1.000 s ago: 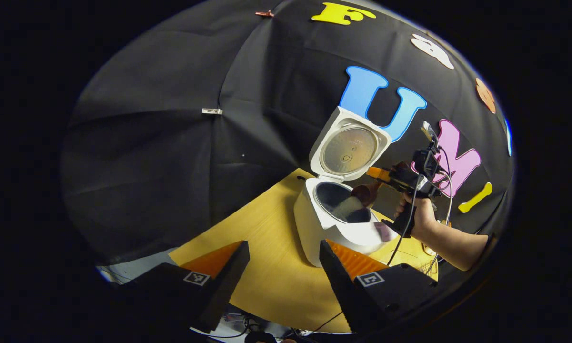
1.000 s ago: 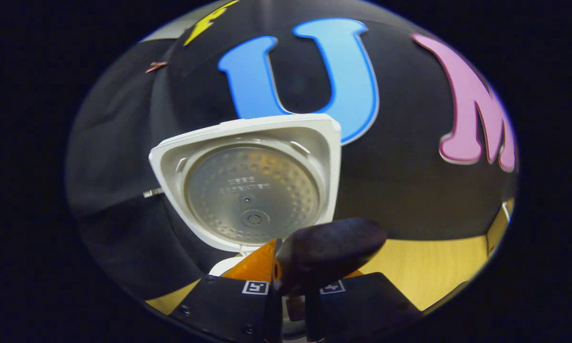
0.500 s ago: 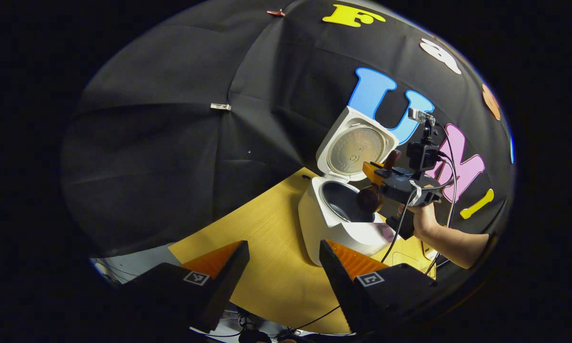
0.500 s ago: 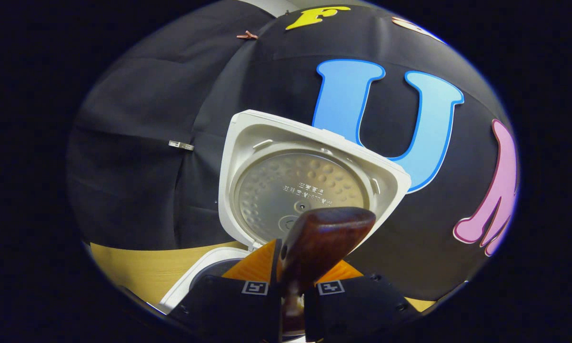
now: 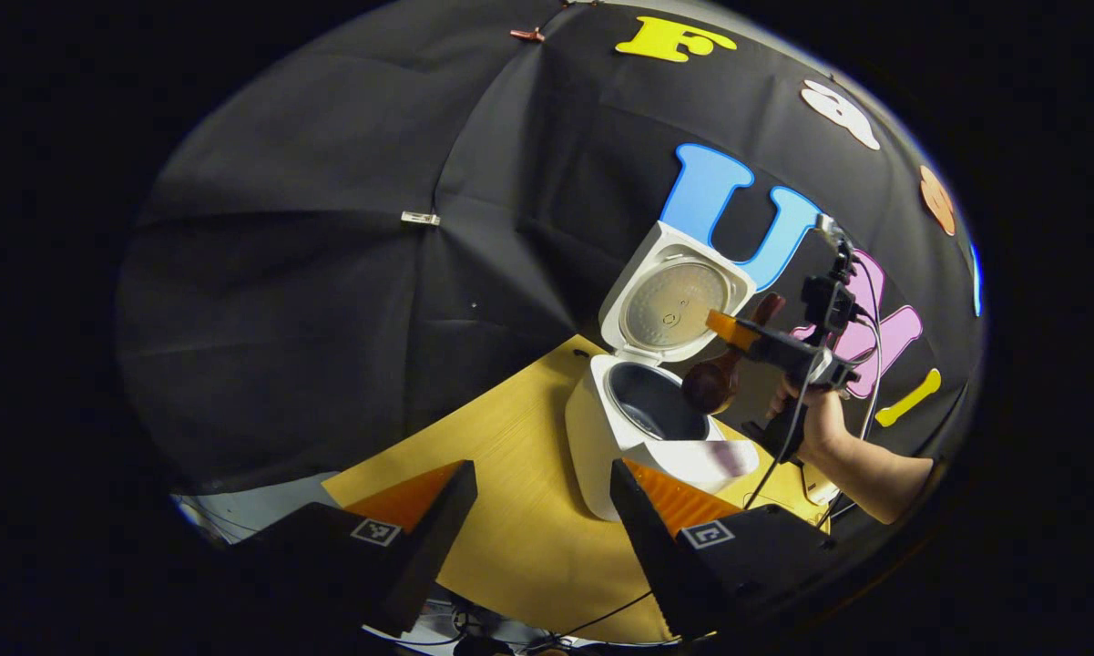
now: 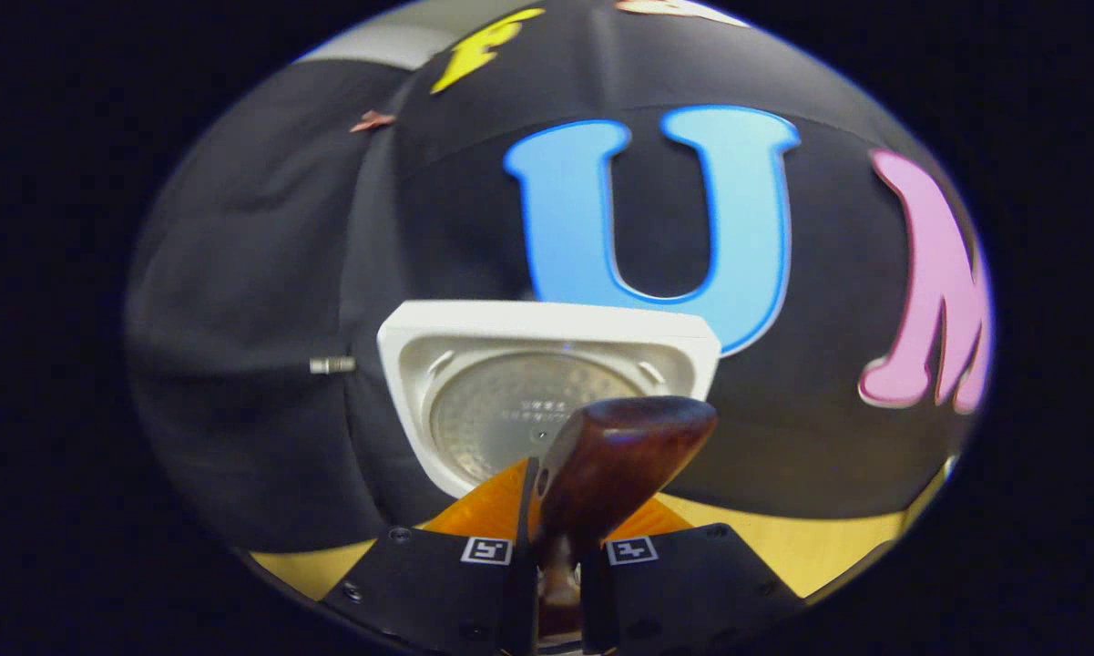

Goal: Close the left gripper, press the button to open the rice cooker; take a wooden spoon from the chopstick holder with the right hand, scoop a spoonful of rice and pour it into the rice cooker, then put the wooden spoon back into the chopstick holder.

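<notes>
The cooker [image 5: 633,437] stands open toward the far right part of the bench [image 5: 510,510], its lid [image 5: 674,301] tipped back against the booth wall and the dark pot [image 5: 656,415] exposed. In the left gripper view the right hand-held gripper [image 5: 738,330] hangs over the pot's right rim, clamped on the spoon [image 5: 715,378], whose bowl points down toward the opening. The right gripper view shows the same grip close up: both fingers pressed on the spoon's neck [image 6: 560,569], the brown bowl [image 6: 619,456] rising in front of the lid [image 6: 474,364]. No rice shows on the bowl's visible side, and I cannot tell whether grains lie in the pot.

The left hand-held gripper [image 5: 542,510] waits near the bench's front edge, fingers spread wide and holding nothing.

The pour looks done or all but done. What remains, by my reading, is returning the spoon: the right gripper must swing away from the cooker to the chopstick holder, bring the handle upright over it, lower, and release.
</notes>
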`<state>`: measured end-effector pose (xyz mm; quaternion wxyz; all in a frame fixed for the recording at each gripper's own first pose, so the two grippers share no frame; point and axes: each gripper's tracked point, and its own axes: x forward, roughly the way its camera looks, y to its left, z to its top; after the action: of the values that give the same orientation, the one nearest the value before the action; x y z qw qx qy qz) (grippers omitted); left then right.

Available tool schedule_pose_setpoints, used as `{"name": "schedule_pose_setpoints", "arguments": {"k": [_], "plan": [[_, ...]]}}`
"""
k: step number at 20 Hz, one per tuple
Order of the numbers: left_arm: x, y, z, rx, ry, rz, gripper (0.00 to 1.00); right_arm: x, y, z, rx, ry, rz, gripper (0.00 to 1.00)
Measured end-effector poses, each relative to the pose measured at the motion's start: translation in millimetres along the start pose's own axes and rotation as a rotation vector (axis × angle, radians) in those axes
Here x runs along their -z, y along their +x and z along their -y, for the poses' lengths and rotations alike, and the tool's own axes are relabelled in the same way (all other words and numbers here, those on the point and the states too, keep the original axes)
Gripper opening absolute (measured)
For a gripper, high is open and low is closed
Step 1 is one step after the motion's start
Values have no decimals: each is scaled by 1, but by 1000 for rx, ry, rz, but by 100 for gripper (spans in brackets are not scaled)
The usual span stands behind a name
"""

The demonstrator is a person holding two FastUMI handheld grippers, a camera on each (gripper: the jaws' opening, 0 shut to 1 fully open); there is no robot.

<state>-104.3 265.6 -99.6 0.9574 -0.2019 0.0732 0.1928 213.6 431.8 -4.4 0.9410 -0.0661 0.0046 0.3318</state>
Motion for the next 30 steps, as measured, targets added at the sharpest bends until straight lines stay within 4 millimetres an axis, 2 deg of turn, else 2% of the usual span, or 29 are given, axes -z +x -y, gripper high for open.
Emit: {"name": "schedule_pose_setpoints", "arguments": {"k": [2, 5, 6, 7, 12, 13, 14, 15, 16, 19, 27, 30], "plan": [[0, 3, 9, 13, 14, -2, 96, -22, -10, 20, 29, 34, 29, 22], [0, 7, 24, 31, 40, -7, 95, -43, -30, 30, 32, 95, 59, 22], [-1, 7, 33, 43, 45, -7, 92, -45, -33, 33, 30, 119, 58, 22], [-1, 10, 40, 54, 52, -6, 96, -48, -39, 38, 30, 135, 58, 22], [0, 16, 85, 116, 108, -5, 95, -55, -72, 86, 77, 142, 70, 22], [1, 18, 94, 126, 125, -6, 92, -57, -79, 95, 82, 160, 74, 22], [0, 19, 103, 136, 138, -4, 95, -60, -87, 110, 91, 179, 78, 22], [0, 21, 113, 149, 148, -1, 91, -61, -96, 124, 101, 200, 82, 22], [0, 22, 122, 161, 156, 1, 95, -61, -106, 137, 113, 224, 79, 22], [6, 30, 148, 193, 197, -11, 96, -56, -136, 188, 174, 249, 74, 22], [9, 45, 193, 207, 272, -18, 95, -40, -226, 323, 399, 257, 99, 22], [12, 50, 205, 197, 312, -20, 95, -21, -255, 366, 460, 274, 79, 22]]}}
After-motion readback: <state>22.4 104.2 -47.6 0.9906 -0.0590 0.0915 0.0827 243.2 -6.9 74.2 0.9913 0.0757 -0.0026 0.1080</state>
